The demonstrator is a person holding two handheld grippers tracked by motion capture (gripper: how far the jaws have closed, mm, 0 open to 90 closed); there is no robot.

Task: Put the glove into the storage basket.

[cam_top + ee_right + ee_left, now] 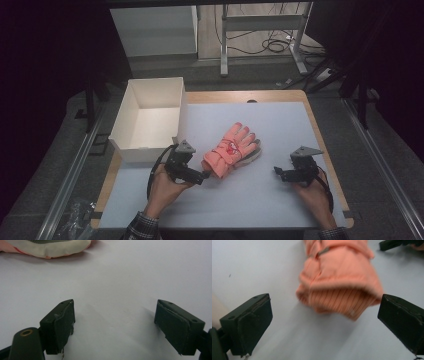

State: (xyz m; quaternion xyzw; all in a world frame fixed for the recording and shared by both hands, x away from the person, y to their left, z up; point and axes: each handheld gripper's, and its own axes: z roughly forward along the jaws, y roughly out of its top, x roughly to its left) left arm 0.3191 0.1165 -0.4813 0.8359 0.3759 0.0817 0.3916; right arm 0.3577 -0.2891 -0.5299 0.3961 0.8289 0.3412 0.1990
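Observation:
A pair of salmon-pink gloves [231,147] lies stacked in the middle of the pale mat, fingers pointing away. The lower one shows a cream and grey edge [50,247]. My left gripper [204,175] is just left of the ribbed cuffs. In the left gripper view the gripper [327,322] stands open, with the cuff [339,297] ahead between the jaw tips and untouched. My right gripper [278,172] is to the right of the gloves, apart from them. In its own view the gripper [117,315] is open over bare mat.
An open white box [145,150] stands at the table's back left, close behind my left hand. The pale mat [260,200] covers most of the wooden tabletop [320,145]. Table legs and cables lie on the floor beyond.

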